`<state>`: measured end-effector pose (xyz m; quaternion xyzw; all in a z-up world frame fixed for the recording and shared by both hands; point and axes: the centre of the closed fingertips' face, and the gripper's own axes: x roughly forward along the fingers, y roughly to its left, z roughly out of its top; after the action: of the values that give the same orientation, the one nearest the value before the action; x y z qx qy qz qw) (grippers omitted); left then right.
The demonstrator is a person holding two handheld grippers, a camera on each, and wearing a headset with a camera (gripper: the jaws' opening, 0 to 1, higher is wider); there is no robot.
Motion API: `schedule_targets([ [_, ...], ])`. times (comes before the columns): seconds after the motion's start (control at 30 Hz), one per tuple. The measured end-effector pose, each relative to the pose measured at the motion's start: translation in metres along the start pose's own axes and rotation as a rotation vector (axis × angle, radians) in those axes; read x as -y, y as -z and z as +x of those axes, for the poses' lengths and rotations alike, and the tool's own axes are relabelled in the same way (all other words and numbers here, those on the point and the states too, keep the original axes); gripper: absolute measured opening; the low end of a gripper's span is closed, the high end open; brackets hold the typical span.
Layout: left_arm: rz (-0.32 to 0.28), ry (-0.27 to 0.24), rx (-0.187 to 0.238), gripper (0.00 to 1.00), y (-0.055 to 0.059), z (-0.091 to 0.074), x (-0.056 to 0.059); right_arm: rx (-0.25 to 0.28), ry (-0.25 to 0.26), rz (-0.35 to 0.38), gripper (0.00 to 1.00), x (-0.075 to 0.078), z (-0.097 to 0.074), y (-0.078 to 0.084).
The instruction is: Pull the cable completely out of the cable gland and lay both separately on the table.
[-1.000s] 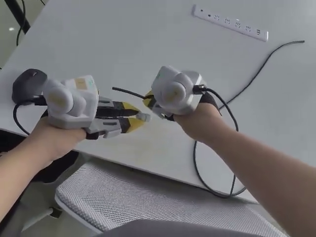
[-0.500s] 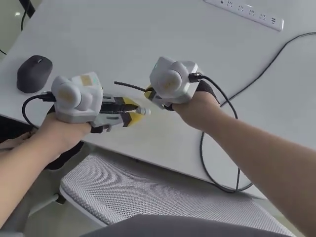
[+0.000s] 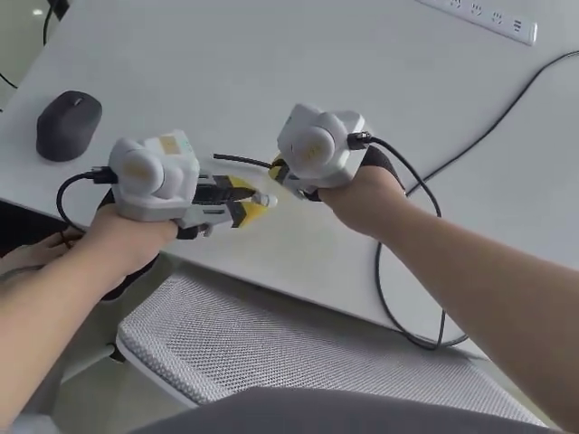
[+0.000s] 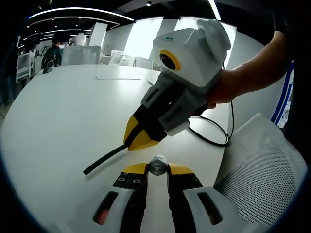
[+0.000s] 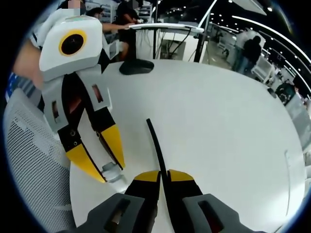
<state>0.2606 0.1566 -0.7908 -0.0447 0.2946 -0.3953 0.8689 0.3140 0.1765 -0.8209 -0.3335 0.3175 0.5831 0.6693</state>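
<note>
My left gripper (image 3: 253, 203) is shut on a small pale cable gland (image 3: 265, 201), which sits between its yellow tips (image 4: 157, 165) just above the table's near edge. My right gripper (image 3: 276, 172) hovers close behind it, shut on a thin black cable (image 3: 240, 161). The cable's free end sticks out to the left, over the white table (image 3: 271, 72). In the right gripper view the cable (image 5: 154, 143) rises straight from my jaws, and the gland (image 5: 114, 175) sits apart from it in the left gripper (image 5: 104, 167). In the left gripper view the right gripper (image 4: 137, 141) holds the cable (image 4: 107, 158) clear of the gland.
A dark mouse (image 3: 68, 125) lies at the table's left, a white power strip (image 3: 479, 16) at the far right. Black leads (image 3: 488, 117) trail across the right side and over the edge. A grey mesh chair (image 3: 271, 353) is below the near edge.
The head camera has shifted, so the mouse and power strip sit elsewhere in the picture. Both grippers keep their holds and stay close together, much as before.
</note>
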Motion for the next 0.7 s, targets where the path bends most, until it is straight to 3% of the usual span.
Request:
schedule_targets([
  [0.13, 0.003, -0.003, -0.019, 0.15, 0.008, 0.002, -0.002, 0.002, -0.005, 0.014, 0.01, -0.001, 0.001, 0.001],
  [0.7, 0.002, -0.007, -0.053, 0.16, 0.015, 0.002, -0.004, 0.002, -0.014, 0.043, 0.02, -0.001, 0.002, 0.001],
])
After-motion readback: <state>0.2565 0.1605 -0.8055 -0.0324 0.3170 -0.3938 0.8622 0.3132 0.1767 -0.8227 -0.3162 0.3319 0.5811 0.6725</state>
